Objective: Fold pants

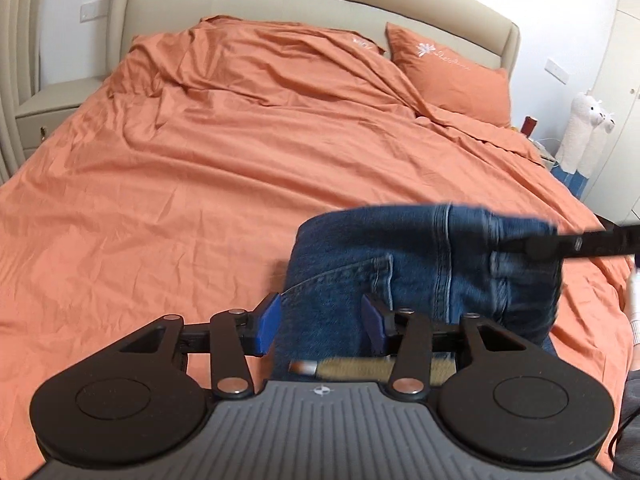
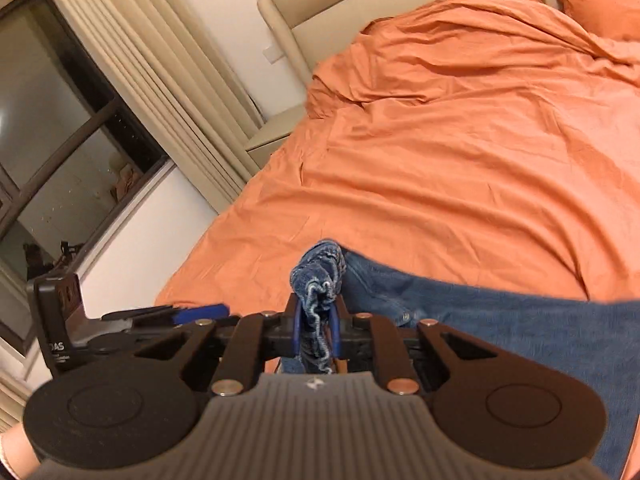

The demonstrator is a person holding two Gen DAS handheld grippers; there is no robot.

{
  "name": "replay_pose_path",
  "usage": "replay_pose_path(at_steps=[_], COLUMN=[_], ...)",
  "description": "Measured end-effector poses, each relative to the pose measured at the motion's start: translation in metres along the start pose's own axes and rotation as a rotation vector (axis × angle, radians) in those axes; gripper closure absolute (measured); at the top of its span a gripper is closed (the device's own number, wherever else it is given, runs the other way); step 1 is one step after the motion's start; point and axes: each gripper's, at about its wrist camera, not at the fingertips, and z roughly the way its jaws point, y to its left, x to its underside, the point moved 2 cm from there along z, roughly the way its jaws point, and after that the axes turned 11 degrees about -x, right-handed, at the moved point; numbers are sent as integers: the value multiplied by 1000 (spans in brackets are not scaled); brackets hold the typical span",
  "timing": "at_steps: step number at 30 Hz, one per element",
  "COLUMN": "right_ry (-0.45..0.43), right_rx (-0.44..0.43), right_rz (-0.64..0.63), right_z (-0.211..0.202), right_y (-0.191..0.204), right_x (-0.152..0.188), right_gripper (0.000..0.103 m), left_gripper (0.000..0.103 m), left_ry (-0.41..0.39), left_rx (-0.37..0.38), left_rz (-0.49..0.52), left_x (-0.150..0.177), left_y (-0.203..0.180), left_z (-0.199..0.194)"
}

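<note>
A pair of blue denim pants (image 1: 424, 276) lies on the orange bedspread (image 1: 240, 184), at the near edge of the bed, far from the beige headboard (image 1: 312, 4). In the left wrist view the left gripper (image 1: 322, 326) has its blue pads (image 1: 269, 322) spread apart, one on each side of a strip of denim close to a back pocket, with visible gaps between pads and cloth. The right gripper (image 2: 316, 330) has its jaws drawn close together on a bunched, frayed end of the pants (image 2: 320, 276), which sticks up between the fingers. In the right wrist view the rest of the denim spreads across the bedspread (image 2: 460, 152) to the right of that pinched bunch. From the left wrist view the right gripper (image 1: 532, 249) appears as a dark bar reaching in over the far side of the pants. An orange pillow (image 1: 452, 76) rests against the headboard, and a white plush toy (image 1: 588, 128) stands beside the bed, past the pillow
</note>
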Motion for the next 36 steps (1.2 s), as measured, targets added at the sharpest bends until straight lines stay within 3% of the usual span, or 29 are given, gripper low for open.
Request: replay_pose_path(at_steps=[7, 15, 19, 23, 28, 30, 32, 36], right_ry=[2, 28, 25, -12, -53, -57, -49, -56], right_rx=[83, 151, 121, 59, -6, -31, -53, -110], right_rz=[208, 346, 378, 421, 472, 510, 543, 600], right_z=[-1, 16, 21, 12, 2, 1, 3, 14], right_y=[-66, -134, -148, -153, -159, -161, -165, -175], right_x=[40, 70, 73, 72, 74, 80, 88, 95], right_gripper=[94, 95, 88, 65, 63, 53, 50, 54], left_gripper=[50, 54, 58, 58, 59, 59, 59, 60], left_ry=[60, 157, 200, 211, 234, 239, 245, 250], left_rx=[-5, -2, -14, -22, -17, -16, -16, -26], left_rz=[42, 59, 94, 119, 112, 108, 106, 105], left_x=[8, 24, 32, 37, 38, 36, 36, 35], left_y=[-14, -20, -24, -25, -23, -24, -25, -27], left_z=[31, 78, 96, 101, 106, 108, 109, 110])
